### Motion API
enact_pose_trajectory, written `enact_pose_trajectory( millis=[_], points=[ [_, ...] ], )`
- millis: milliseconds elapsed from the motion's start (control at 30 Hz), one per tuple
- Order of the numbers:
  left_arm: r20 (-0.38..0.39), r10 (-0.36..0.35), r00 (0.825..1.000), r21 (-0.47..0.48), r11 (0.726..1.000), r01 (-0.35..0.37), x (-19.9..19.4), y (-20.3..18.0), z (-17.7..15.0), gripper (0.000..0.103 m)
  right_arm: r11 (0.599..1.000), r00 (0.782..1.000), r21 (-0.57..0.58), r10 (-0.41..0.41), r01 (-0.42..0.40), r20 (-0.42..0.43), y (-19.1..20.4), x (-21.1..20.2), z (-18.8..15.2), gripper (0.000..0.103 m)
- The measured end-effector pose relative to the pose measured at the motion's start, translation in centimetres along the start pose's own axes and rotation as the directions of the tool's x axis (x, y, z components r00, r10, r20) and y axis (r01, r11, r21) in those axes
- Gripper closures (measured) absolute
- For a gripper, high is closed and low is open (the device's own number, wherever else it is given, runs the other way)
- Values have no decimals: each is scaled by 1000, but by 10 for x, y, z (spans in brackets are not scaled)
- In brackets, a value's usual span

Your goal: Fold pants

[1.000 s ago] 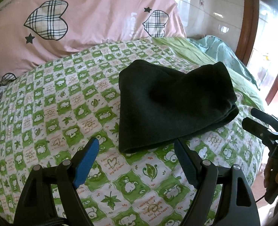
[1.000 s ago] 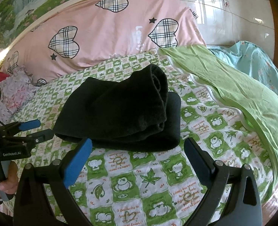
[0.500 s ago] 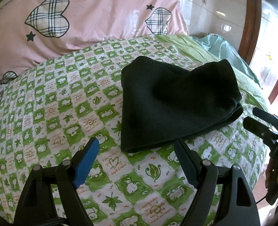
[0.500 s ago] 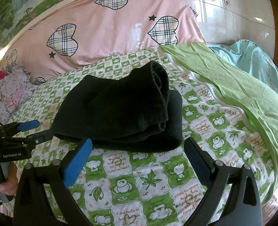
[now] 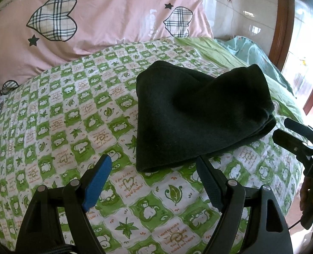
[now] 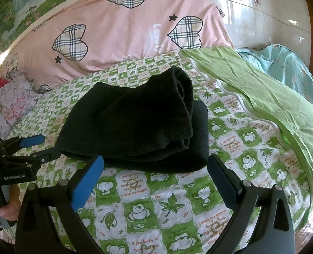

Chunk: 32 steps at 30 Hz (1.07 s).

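The black pants [image 5: 196,114] lie folded in a thick bundle on the green-and-white checked bed sheet [image 5: 56,116]; they also show in the right wrist view [image 6: 139,118]. My left gripper [image 5: 154,163] is open and empty, just short of the bundle's near edge. My right gripper [image 6: 156,160] is open and empty, just short of the bundle's other side. Each gripper shows in the other's view: the right one [image 5: 283,129] at the far right, the left one [image 6: 44,146] at the far left, both apart from the pants.
A pink quilt [image 6: 122,27] with plaid hearts lies behind the pants. A light green cover [image 6: 268,97] and a teal cloth [image 6: 287,63] lie to the right. A floral pillow [image 6: 14,103] is at the left. A wooden door frame [image 5: 283,21] stands at the right.
Both grippers have drawn back slightly from the folded pants and stay open. The pants have not moved on the sheet.
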State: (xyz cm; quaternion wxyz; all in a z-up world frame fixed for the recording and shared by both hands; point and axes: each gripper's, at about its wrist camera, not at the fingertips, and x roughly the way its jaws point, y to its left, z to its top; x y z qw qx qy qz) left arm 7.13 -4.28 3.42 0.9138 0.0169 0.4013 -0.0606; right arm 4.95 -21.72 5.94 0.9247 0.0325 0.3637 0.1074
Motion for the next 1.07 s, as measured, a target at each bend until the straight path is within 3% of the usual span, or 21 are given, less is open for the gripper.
enact_pose_trajectory(
  millis=[700, 1067],
  points=[
    [35, 20, 999, -15, 1000, -20, -5, 6, 14, 21, 1000, 1000, -2, -6, 6, 31, -4, -2, 22, 5],
    [59, 41, 997, -34, 999, -39, -4, 4, 16, 21, 999, 1000, 33, -4, 3, 23, -9, 1, 18, 5]
  ],
)
